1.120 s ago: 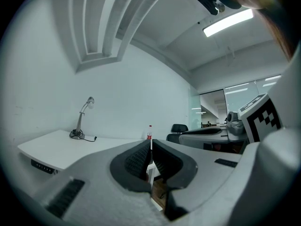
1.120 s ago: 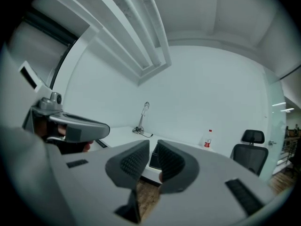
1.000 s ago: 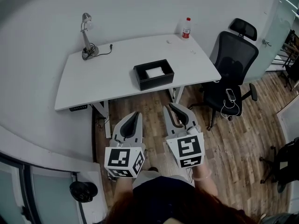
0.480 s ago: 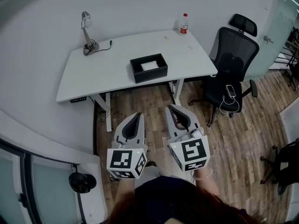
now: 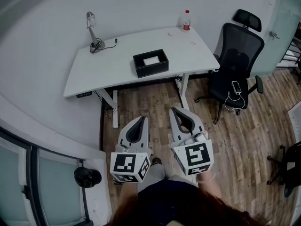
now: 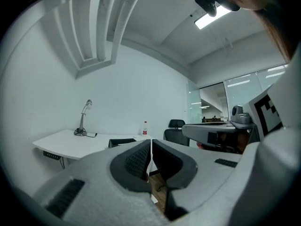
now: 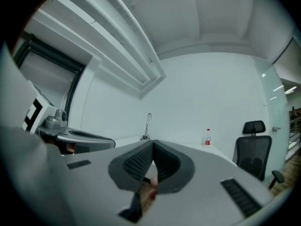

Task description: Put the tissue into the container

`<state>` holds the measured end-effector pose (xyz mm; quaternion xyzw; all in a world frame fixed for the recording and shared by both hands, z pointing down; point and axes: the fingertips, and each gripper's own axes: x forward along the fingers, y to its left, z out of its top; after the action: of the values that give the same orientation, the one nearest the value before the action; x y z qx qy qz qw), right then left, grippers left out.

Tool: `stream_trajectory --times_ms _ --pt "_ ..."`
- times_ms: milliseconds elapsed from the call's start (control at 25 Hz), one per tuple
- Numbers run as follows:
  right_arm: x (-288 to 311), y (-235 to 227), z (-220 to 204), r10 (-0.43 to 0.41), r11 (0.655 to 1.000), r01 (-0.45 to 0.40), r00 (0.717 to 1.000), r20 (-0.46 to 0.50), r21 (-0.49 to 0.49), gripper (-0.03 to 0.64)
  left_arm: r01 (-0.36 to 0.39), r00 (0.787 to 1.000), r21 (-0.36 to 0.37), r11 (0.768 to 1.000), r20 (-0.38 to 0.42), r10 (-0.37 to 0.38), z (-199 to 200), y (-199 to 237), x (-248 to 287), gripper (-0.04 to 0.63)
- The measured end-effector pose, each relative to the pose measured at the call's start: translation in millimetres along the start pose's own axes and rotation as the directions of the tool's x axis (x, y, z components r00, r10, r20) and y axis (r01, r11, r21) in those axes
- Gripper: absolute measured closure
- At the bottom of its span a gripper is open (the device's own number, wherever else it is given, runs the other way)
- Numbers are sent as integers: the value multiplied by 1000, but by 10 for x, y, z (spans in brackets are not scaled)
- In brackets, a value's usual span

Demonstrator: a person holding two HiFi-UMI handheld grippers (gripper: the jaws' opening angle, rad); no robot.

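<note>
Grey left claw (image 5: 142,119), right claw (image 5: 175,110), black-and-white marker cubes (image 5: 130,167), dark top (image 5: 165,197)

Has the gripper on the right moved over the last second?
Yes. The right gripper has backed away from the white desk: more wooden floor shows between its tip and the desk's front edge than before.

The container (image 5: 150,63) stood on the desk (image 5: 113,70) near its front edge, with what appeared to be the tissue (image 5: 151,60) inside. A lamp (image 5: 94,32) sat at rear left, a bottle (image 5: 186,20) at rear right, and a chair (image 5: 237,51) right of the desk. The left gripper (image 5: 142,119) and right gripper (image 5: 175,110) lay side by side before the desk, well apart from it.
</note>
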<state>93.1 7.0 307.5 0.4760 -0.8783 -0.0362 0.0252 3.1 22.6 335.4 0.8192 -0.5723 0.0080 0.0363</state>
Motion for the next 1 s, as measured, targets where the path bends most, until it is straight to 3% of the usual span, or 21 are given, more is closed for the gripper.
stream_trajectory --times_ms 680,1000 --pt "-501 114 3 -1 1000 0 1000 21 2 597 21 1000 8 1000 -14 -21 -80 -437 -365 563" --pt "-490 113 54 -9 1000 8 999 49 21 597 18 1000 16 1000 -16 -17 -78 -414 -431 563"
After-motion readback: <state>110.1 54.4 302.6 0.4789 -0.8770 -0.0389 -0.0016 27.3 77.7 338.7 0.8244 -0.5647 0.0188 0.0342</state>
